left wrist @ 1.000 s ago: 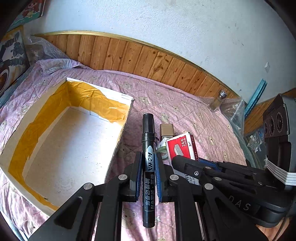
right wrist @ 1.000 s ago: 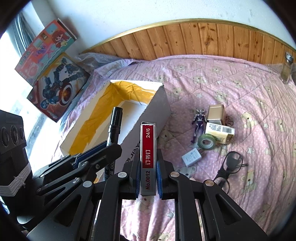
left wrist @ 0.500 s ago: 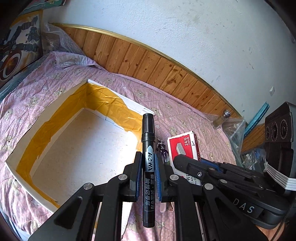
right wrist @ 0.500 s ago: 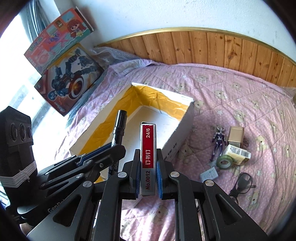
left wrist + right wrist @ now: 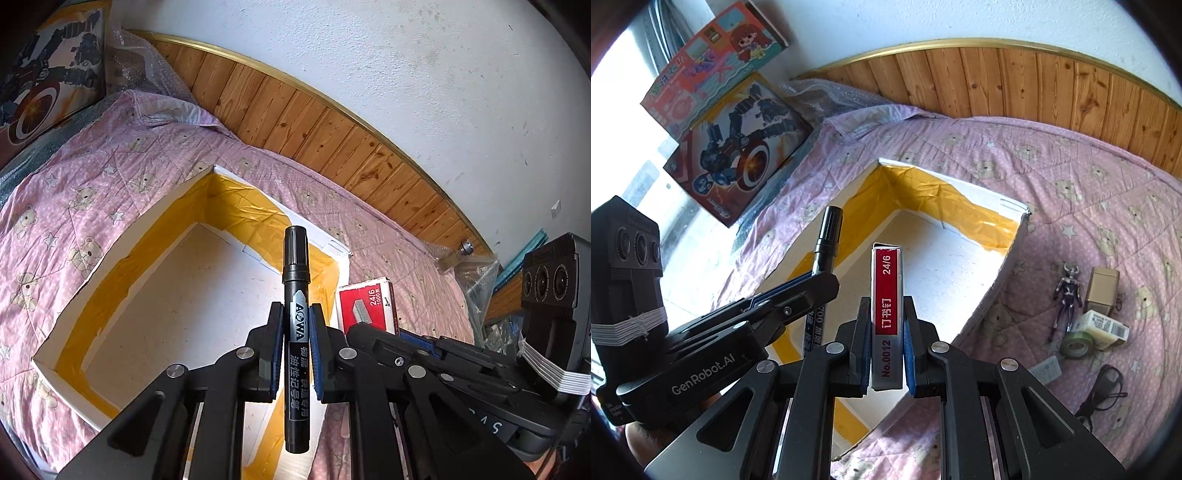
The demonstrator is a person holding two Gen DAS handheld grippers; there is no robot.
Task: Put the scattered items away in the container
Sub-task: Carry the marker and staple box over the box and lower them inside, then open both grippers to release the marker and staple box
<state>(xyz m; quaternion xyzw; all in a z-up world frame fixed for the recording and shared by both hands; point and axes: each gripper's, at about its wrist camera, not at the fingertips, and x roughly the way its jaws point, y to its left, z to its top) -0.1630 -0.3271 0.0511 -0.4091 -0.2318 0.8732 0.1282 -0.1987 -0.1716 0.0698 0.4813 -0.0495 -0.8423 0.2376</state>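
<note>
My left black two-finger gripper (image 5: 296, 347) is clamped on a black marker pen (image 5: 296, 295); my right black gripper (image 5: 885, 347) clamped on a red staple box (image 5: 886, 291), side by side.

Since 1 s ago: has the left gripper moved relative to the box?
Yes. The left gripper, shut on the marker, has moved over the box; the marker tip was beside the box's right wall before and now sits above its interior.
</note>
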